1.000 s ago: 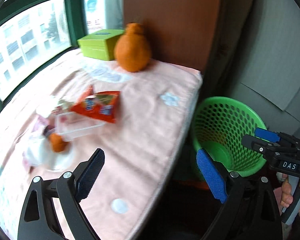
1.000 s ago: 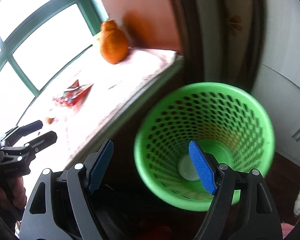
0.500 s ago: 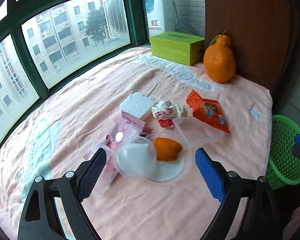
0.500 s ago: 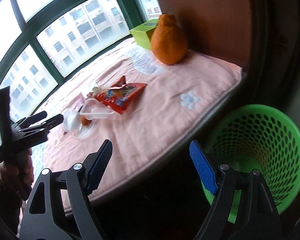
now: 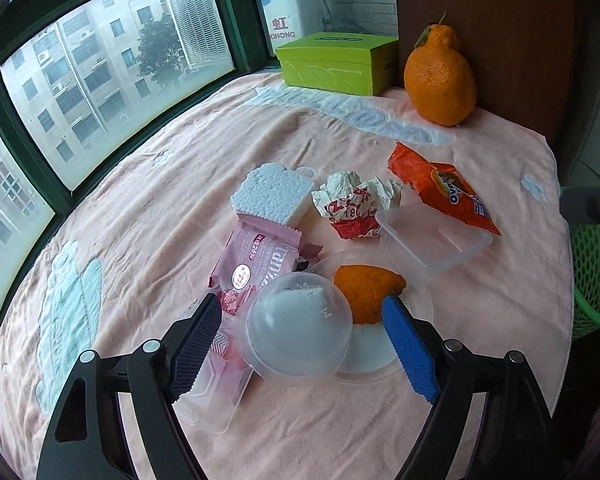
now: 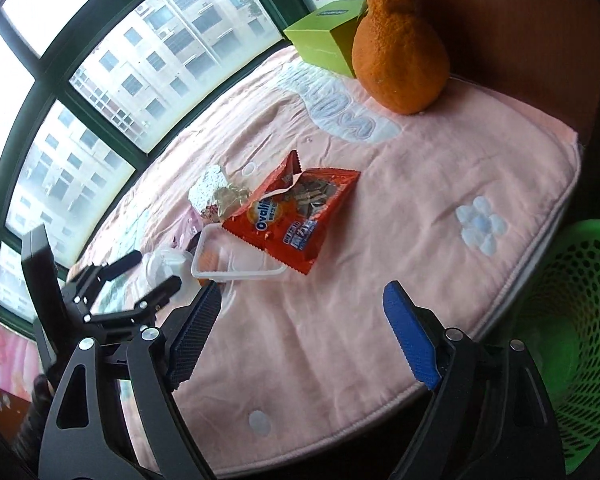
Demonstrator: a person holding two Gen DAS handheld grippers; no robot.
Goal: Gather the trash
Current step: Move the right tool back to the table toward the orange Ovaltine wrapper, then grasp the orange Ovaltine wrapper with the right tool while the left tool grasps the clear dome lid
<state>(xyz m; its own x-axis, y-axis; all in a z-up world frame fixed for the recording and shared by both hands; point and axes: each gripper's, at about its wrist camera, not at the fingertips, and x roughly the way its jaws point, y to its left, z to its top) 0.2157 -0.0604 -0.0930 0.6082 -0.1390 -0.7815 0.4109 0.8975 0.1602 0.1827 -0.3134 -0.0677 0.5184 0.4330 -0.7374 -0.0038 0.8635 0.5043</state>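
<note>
Trash lies on a pink blanket (image 5: 148, 216): a clear plastic dome cup (image 5: 298, 330), an orange peel (image 5: 366, 290), a pink wrapper (image 5: 256, 264), a white foam block (image 5: 272, 192), a crumpled red-white wrapper (image 5: 356, 204), a clear tray (image 5: 434, 236) and an orange Ovaltine bag (image 5: 446, 190). My left gripper (image 5: 300, 340) is open, its jaws on either side of the dome cup. My right gripper (image 6: 298, 334) is open and empty above the blanket's near edge, below the Ovaltine bag (image 6: 296, 216). The left gripper (image 6: 140, 276) shows in the right wrist view at the dome cup (image 6: 166, 264).
A green mesh basket (image 6: 580, 320) stands on the floor right of the blanket; its rim shows in the left wrist view (image 5: 594, 280). A large orange fruit (image 5: 440, 76) and a green box (image 5: 338, 62) sit at the back by a brown panel. Windows run along the left.
Both grippers swung from the green basket to the blanket. My left gripper moved down close around the dome cup. My right gripper moved forward over the blanket edge.
</note>
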